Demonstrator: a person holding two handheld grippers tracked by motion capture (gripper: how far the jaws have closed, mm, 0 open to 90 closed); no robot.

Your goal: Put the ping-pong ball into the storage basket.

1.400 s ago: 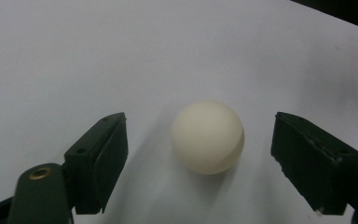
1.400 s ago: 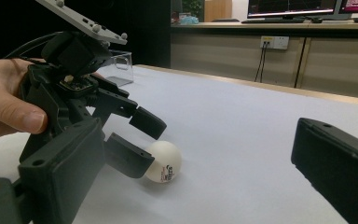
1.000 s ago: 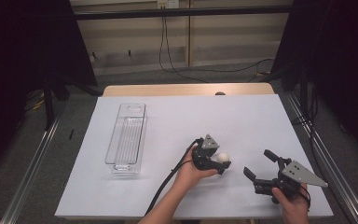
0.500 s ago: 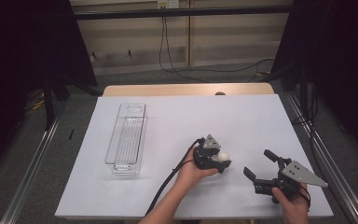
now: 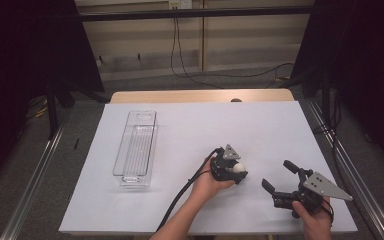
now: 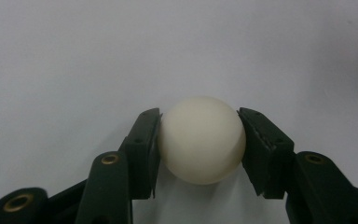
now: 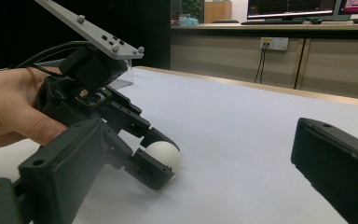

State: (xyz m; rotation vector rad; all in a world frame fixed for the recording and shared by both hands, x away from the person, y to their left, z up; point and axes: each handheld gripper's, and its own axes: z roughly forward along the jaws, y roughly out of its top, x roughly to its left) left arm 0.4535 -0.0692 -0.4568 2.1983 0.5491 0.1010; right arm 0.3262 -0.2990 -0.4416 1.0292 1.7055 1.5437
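A white ball (image 5: 237,167) rests on the white table sheet (image 5: 195,125), right of centre near the front. My left gripper (image 5: 236,170) has just been closing and is now shut on the ball. In the left gripper view both pads (image 6: 148,140) press the sides of the ball (image 6: 201,140). My right gripper (image 5: 276,174) stands open just to its right, low over the sheet, with nothing between its jaws. The right gripper view shows the left gripper (image 7: 157,156) holding the ball (image 7: 165,153) close ahead.
A long clear plastic tray (image 5: 135,147) lies on the left half of the sheet, with nothing in it. The left gripper's cable (image 5: 180,197) trails to the front edge. A wooden table edge (image 5: 200,96) shows at the back; metal rails run along both sides.
The left gripper's jaws have drawn in onto the white ball. Both hands have stayed where they were.
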